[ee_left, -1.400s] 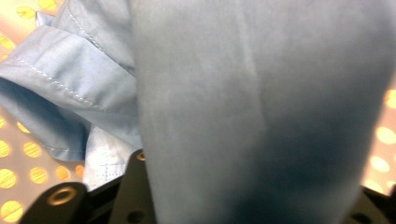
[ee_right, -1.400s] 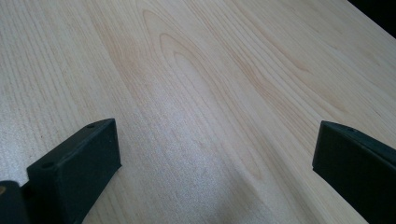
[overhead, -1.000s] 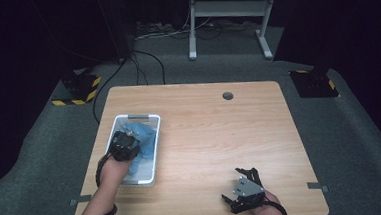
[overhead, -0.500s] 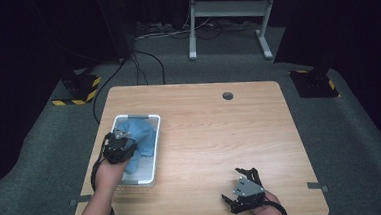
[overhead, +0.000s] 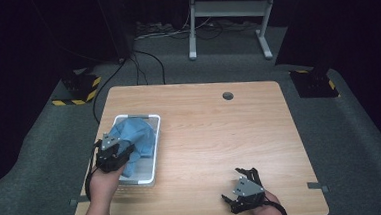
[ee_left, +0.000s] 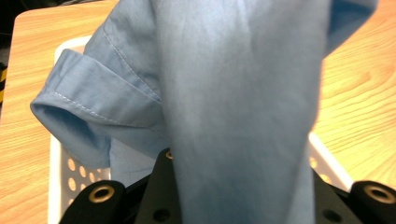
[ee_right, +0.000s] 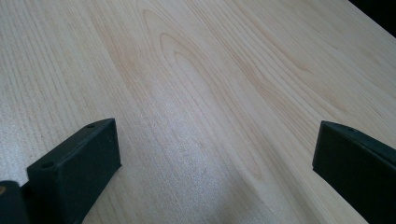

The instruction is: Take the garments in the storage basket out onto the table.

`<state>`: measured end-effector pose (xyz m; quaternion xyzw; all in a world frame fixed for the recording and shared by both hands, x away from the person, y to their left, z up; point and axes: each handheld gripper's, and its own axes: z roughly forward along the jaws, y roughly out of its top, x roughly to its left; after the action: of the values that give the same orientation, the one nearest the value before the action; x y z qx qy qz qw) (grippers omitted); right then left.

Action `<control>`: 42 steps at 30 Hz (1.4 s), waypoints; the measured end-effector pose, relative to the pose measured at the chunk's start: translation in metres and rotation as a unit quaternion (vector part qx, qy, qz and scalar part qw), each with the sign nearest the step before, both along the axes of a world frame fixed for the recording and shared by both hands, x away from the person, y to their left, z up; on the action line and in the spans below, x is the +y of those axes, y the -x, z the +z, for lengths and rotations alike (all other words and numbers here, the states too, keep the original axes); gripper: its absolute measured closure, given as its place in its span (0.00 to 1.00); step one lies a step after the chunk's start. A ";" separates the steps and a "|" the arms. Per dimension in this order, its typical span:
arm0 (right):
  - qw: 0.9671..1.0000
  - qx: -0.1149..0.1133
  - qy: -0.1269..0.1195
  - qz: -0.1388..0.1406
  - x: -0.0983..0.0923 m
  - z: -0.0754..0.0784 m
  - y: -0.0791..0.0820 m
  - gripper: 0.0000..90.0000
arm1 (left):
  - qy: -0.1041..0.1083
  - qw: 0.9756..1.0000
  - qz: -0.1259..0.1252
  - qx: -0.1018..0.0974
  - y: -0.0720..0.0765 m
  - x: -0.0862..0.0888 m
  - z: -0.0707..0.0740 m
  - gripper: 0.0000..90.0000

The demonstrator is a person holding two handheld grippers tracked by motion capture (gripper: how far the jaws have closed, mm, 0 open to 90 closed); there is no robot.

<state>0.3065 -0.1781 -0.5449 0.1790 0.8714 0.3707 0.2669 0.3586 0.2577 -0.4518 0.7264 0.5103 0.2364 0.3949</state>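
Blue cloth (overhead: 135,137) is seen bunched in a white perforated basket (overhead: 154,160) at the near left of the wooden table (overhead: 220,135). A fold of it is pinched between the jaws of the left gripper (overhead: 115,153), which is held over the basket's near end; in the left gripper view the cloth (ee_left: 243,107) is draped up from the jaws, with the basket (ee_left: 60,163) below. The right gripper (overhead: 244,189) is rested near the table's near right edge, its jaws spread wide over bare wood (ee_right: 201,93).
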 end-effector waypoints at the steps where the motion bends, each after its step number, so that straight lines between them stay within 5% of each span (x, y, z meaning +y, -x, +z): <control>1: 1.000 0.000 0.000 0.000 0.000 0.000 0.000 0.00 | 0.003 1.000 -0.002 -0.003 0.002 0.000 0.001 0.86; 20: 1.000 0.004 -0.001 -0.001 0.000 0.000 0.000 0.00 | 0.041 0.996 -0.003 -0.080 0.026 0.011 0.023 0.88; 42: 1.000 0.001 0.000 0.000 0.000 0.000 0.000 0.00 | 0.058 0.989 -0.022 -0.133 0.037 0.004 0.037 0.87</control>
<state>0.3067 -0.1781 -0.5449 0.1797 0.8716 0.3705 0.2659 0.3218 0.2618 -0.4153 0.6755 0.4500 0.2918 0.5060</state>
